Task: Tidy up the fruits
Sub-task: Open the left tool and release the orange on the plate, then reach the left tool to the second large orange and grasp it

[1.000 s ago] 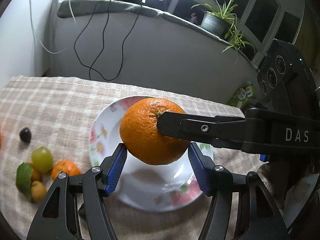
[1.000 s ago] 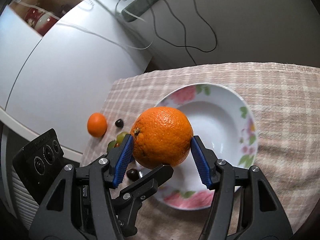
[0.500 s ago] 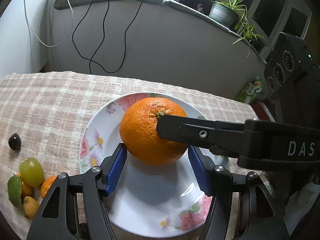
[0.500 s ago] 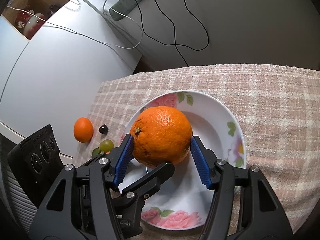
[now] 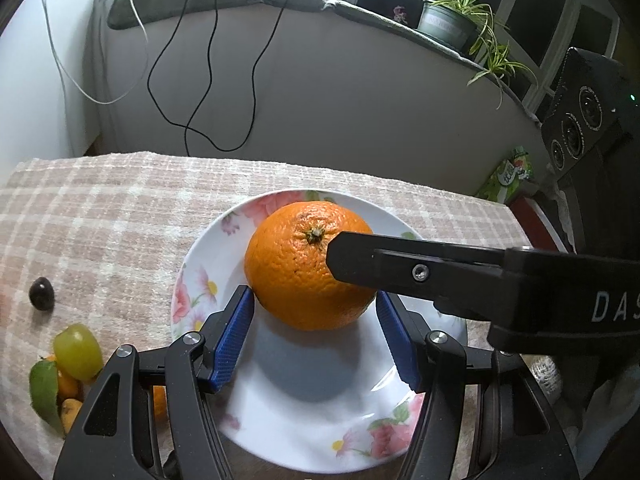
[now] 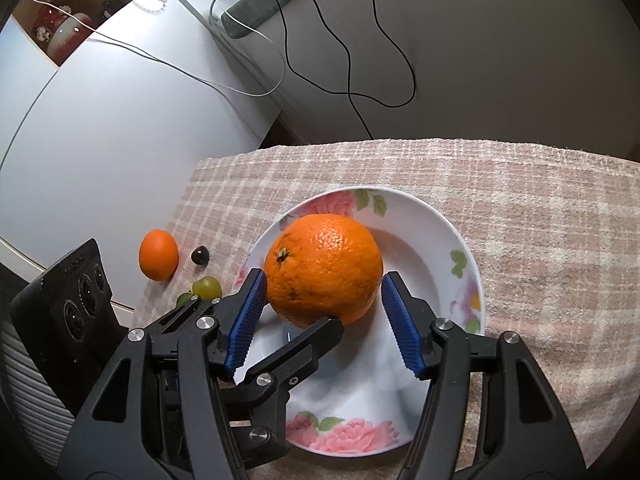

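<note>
Blue-padded left claw (image 5: pixel 314 296) and right claw (image 6: pixel 324 275) each stand about half open, crosswise around one large orange (image 5: pixel 296 268), pad tips at its sides; whether they press it, I cannot tell. It sits over the flowered plate (image 5: pixel 186 280) on the desk (image 5: pixel 100 220).

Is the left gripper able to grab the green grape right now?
Probably not yet. The left gripper has the big orange between its fingers, so there's no room. The green grape lies uncovered on the cloth beside it, though.
</note>
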